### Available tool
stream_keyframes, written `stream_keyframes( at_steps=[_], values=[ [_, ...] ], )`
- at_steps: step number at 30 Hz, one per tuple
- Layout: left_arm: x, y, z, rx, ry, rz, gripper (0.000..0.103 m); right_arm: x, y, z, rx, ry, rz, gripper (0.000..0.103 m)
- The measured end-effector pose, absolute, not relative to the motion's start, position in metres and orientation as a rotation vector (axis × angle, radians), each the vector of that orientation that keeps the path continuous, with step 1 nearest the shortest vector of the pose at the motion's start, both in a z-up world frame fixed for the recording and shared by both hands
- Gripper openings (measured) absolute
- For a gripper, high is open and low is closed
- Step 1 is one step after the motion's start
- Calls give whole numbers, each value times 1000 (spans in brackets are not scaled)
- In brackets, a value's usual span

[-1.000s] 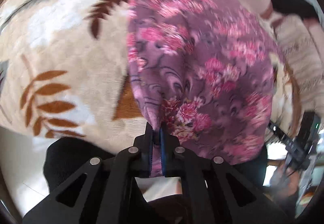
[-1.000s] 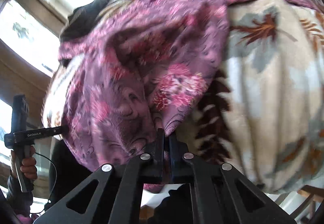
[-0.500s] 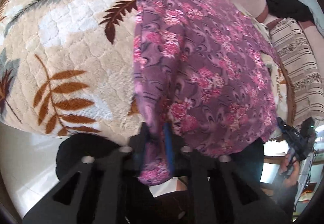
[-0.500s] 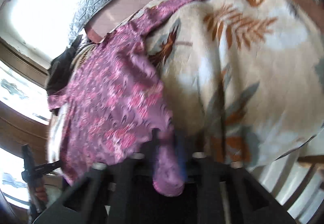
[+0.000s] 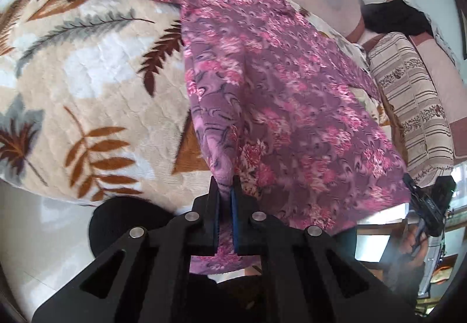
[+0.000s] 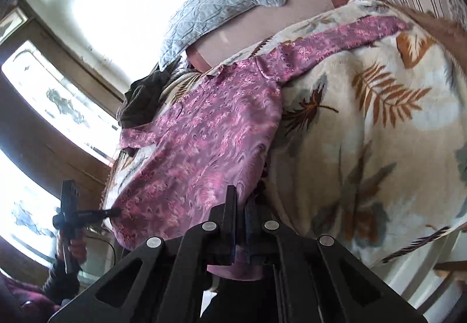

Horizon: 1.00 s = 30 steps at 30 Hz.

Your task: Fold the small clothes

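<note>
A purple top with pink flowers (image 5: pixel 271 89) lies spread on a cream bed blanket with leaf print (image 5: pixel 87 83), its sleeves stretched out to the sides. My left gripper (image 5: pixel 225 191) is shut on one corner of its hem at the bed's near edge. My right gripper (image 6: pixel 240 206) is shut on the other hem corner of the top (image 6: pixel 204 142). The hem hangs a little over the bed edge between the fingers. Each gripper shows small at the edge of the other's view.
A grey quilted pillow (image 6: pixel 216 7) and a pink headboard (image 6: pixel 277 10) are at the bed's far end. A striped folded blanket (image 5: pixel 414 107) and dark clothes (image 5: pixel 394 16) lie beside the top. A window (image 6: pixel 52 107) is on the left wall.
Both grippers pulled the hem back toward the bed's near edge and the top went from bunched and lifted to laid out flat on the blanket.
</note>
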<state>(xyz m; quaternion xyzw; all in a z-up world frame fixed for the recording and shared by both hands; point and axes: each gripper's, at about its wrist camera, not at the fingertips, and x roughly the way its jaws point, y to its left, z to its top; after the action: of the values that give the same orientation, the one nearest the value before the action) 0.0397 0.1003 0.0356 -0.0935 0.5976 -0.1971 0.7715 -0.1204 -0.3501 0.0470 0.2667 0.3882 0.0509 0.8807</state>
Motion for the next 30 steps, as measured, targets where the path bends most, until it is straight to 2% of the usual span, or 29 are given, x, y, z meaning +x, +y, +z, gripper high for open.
stream_keyframes(
  at_steps=[2,5,7,8,11,15,22,24,25,28,30],
  values=[
    [41,100,21,-181,1341,-388,5,-119,-348,31,500,883,43,3],
    [40,102,-11,-142,1455,-318,6,-115,-359,-22,495,1078,-71,4],
    [36,108,-13,-147,1471,-317,6,-112,-361,-39,468,1162,-128,6],
    [36,111,-7,-146,1451,-325,6,-112,-361,-38,461,1158,-138,9],
    [47,115,20,-164,1360,-340,9,-92,-368,-4,476,1011,-114,10],
    [90,93,42,-204,1263,-378,37,-35,-370,23,491,885,-57,19],
    [152,16,11,-177,1278,-371,38,89,-351,-12,512,881,-40,19],
    [163,0,-2,-134,1286,-343,38,118,-343,-43,457,986,-87,17],
    [167,-8,-9,-114,1294,-329,38,127,-340,-55,432,1045,-101,12],
    [175,-20,-19,-97,1303,-349,39,125,-359,-38,466,963,-62,14],
    [177,-24,-21,-75,1267,-357,46,114,-409,-15,563,846,-129,20]
  ],
)
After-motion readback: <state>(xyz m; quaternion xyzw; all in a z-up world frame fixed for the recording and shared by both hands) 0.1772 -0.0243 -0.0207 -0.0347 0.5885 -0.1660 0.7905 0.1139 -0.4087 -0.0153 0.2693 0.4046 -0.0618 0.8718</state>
